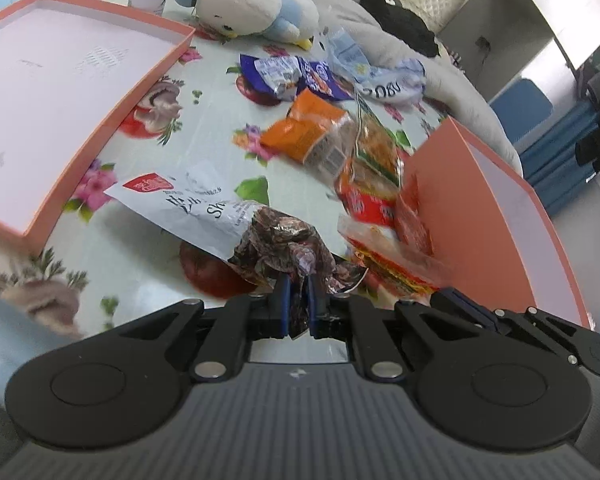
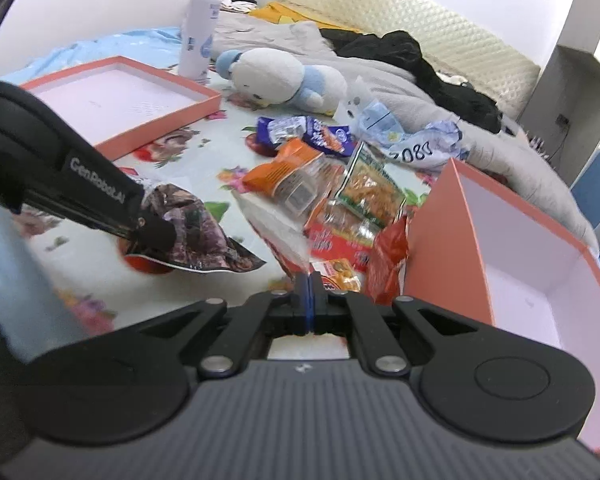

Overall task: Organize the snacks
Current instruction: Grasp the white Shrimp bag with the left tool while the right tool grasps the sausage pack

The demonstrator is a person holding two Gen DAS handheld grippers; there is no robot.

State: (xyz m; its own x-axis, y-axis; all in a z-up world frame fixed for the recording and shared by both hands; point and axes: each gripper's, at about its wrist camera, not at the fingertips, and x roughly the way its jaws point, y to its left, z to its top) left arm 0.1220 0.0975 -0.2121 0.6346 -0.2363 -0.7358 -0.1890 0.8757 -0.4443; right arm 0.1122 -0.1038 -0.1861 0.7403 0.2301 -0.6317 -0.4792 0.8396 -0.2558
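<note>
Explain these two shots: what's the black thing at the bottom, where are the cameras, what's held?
No robot arm here: a person holds a two-finger tool in each hand, each with a fisheye camera looking along its fingers. One picture is from the left tool, shut on a white and brown snack bag. The other is from the right tool, shut on a white and red packet. On the flowered cloth lie a snack pile, two orange boxes, a plush bird and a white bottle.

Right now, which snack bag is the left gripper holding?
The left gripper pinches the white-and-brown bag; the other bags lie piled by the orange box.
</note>
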